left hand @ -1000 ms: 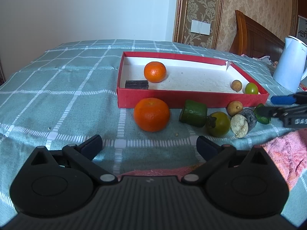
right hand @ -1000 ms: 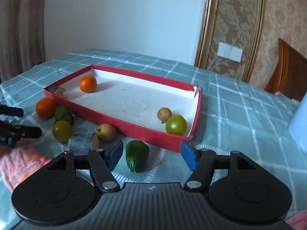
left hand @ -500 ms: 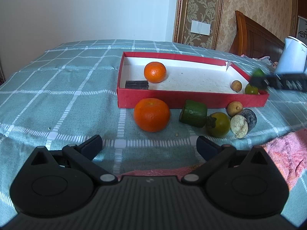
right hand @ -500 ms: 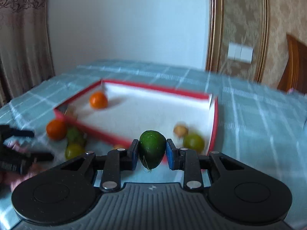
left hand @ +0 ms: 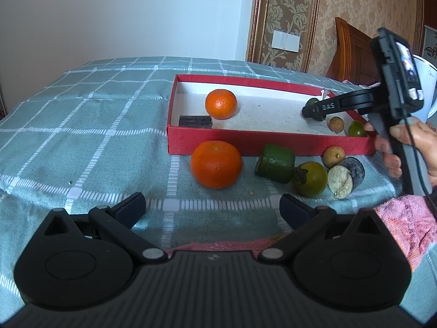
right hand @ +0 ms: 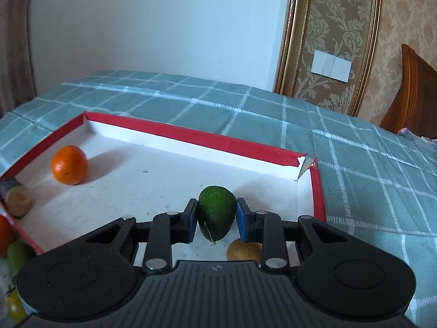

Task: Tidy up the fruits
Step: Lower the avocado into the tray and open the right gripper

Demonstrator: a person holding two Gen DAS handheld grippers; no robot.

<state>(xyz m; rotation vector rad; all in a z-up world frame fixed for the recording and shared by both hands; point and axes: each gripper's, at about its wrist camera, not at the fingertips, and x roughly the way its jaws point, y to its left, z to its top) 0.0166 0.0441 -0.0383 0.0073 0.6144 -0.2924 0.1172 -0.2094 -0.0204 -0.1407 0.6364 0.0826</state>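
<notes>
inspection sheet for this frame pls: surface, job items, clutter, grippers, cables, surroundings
Surface: checked teal cloth, a few crumbs on it.
Job's things: red tray holds an orange, a dark cut piece, a brown fruit and a green fruit. In front of the tray: big orange, green chunk, yellow-green fruit, small brown fruit, cut dark piece.
Clutter: pink towel; white kettle at right.
Grippers: left hand-held gripper open, empty. Right hand-held gripper shut on a green avocado over the tray.
Cables: black lead down the right handle.
Surroundings: wall switch, gilt frame, wooden headboard.
</notes>
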